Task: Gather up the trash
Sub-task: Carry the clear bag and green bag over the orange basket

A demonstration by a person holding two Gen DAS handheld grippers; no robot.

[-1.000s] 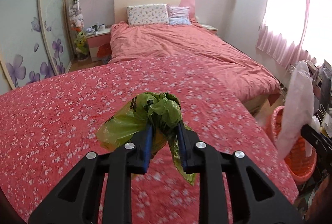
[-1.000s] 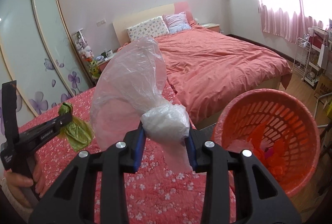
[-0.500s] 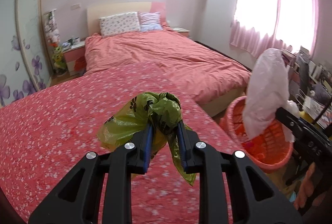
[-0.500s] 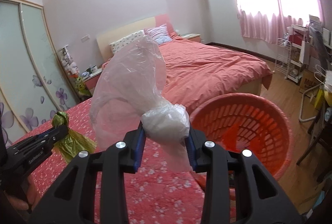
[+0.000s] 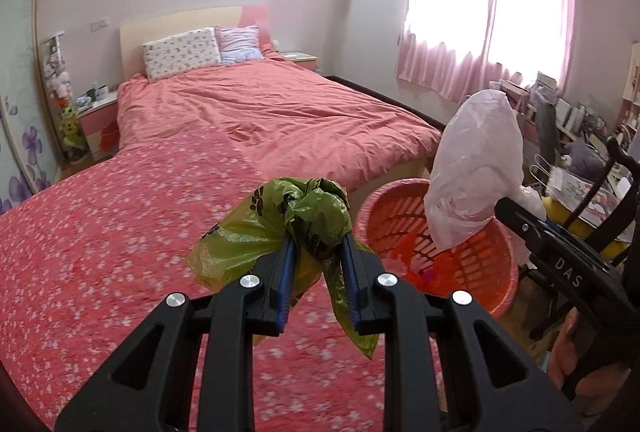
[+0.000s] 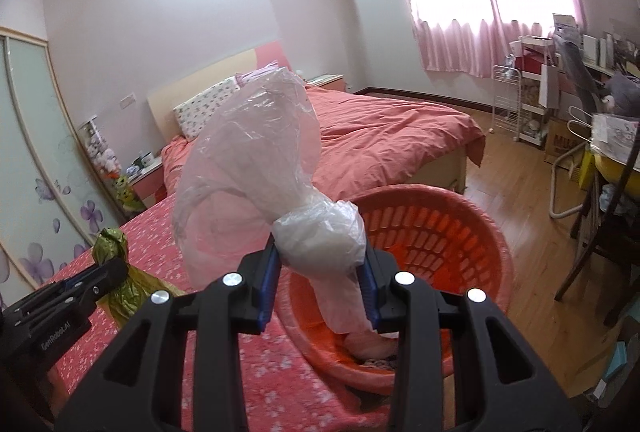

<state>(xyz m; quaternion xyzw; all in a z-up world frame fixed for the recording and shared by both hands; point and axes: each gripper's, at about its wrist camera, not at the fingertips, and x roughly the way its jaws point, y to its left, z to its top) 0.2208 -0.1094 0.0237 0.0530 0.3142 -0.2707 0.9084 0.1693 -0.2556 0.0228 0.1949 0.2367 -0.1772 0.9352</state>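
While the left gripper (image 5: 318,252) has its fingers clenched on one crumpled olive-green plastic bag with black paw prints (image 5: 280,228), the right gripper (image 6: 320,264) grasps one translucent white plastic bag (image 6: 260,168), which hides part of the round orange slatted plastic basket (image 6: 452,232) beside the floral red bed (image 5: 100,232). "DAS" and "GenRobot.AI" are legible; the basket's contents are unclear.

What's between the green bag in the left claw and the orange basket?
Only flowered bedspread; in the left wrist view the green bag in the left claw is short of the orange basket.
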